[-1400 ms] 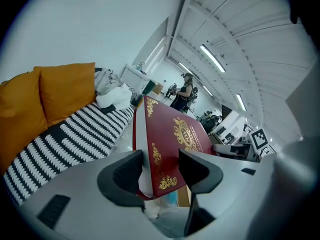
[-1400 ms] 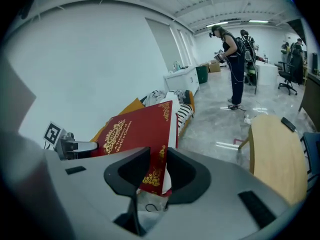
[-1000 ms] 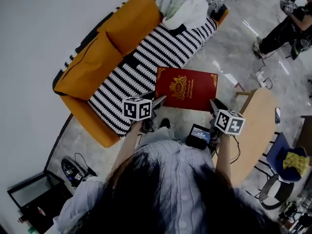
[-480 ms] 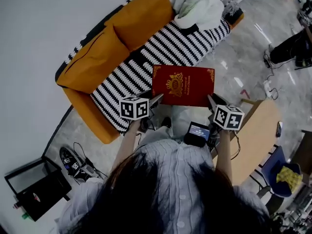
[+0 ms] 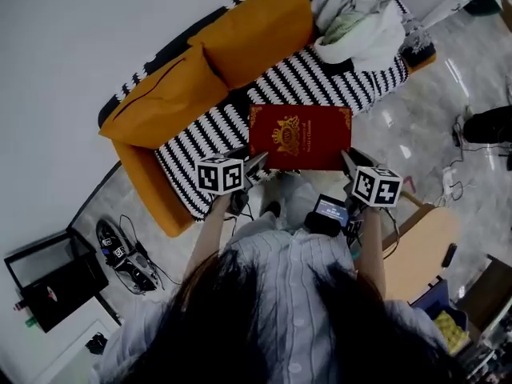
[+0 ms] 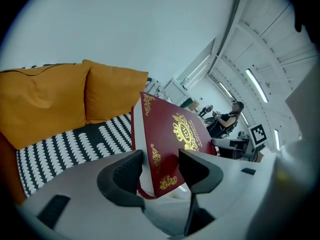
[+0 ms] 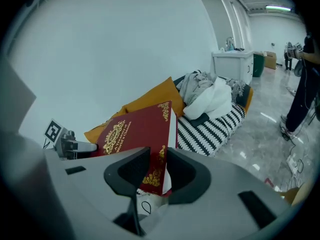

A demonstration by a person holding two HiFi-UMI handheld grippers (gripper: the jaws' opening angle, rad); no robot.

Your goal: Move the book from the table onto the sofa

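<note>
Crimson book [image 5: 300, 137] (gilt-embossed, rectangular), striped sofa [image 5: 308, 80]

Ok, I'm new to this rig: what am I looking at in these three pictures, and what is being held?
There is no robot here: a person holds a tool with two jaws in each hand. The top-down picture comes from a camera on the person's head. In it the left gripper is at the left and the right gripper at the right, each carrying a marker cube. The other two pictures come from cameras riding on those grippers, looking along their jaws. Both grippers are closed on the near corners of a red hardback book with gold ornament, held in the air. Ahead is an orange sofa with a black-and-white striped seat, with a pile of pale clothes at its far end. The book is not yet set down.
</note>
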